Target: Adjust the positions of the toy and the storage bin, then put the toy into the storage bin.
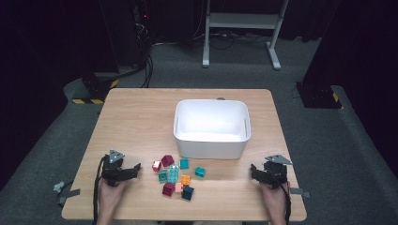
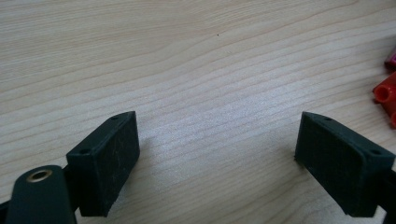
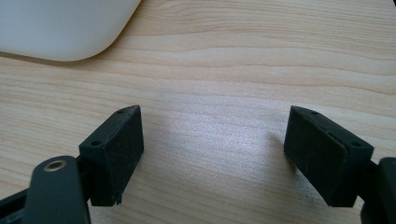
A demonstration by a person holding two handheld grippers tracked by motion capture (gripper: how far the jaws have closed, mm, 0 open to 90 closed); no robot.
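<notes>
Several small toy bricks in teal, maroon, red, orange and pink lie clustered near the front middle of the wooden table. Behind them stands an empty white bin. My left gripper rests low at the front left, just left of the bricks, open with only bare wood between its jaws. A red brick peeks in at the right edge of the left gripper view. My right gripper sits at the front right, open over bare wood, with the bin's corner ahead of it.
Beyond the table's far edge lie a grey floor, cables and the legs of a white frame. Black stands with yellow stripes sit on the floor at both sides. Bare wood stretches between the bricks and my right gripper.
</notes>
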